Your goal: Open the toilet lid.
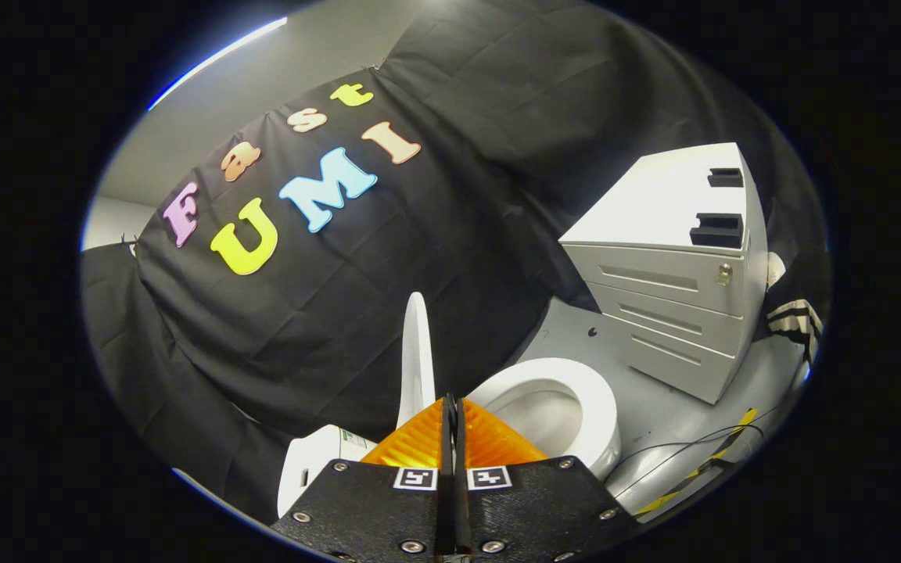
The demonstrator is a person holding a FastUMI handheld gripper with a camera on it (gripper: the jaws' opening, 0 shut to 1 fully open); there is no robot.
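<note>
My gripper [451,410]: fingers pressed together, nothing between them, only a thin dark seam. Landmark is the toilet bowl [552,414]. The tips sit just beside the bowl, between it and the toilet lid [416,361]. The lid stands upright, seen edge-on, on the tank [317,461] side of the bowl; bowl uncovered. Beyond the bowl, well apart, a white drawer cabinet [669,266] on the grey floor [654,407]. Thin cables [701,461] trail on the floor near the bowl.
</note>
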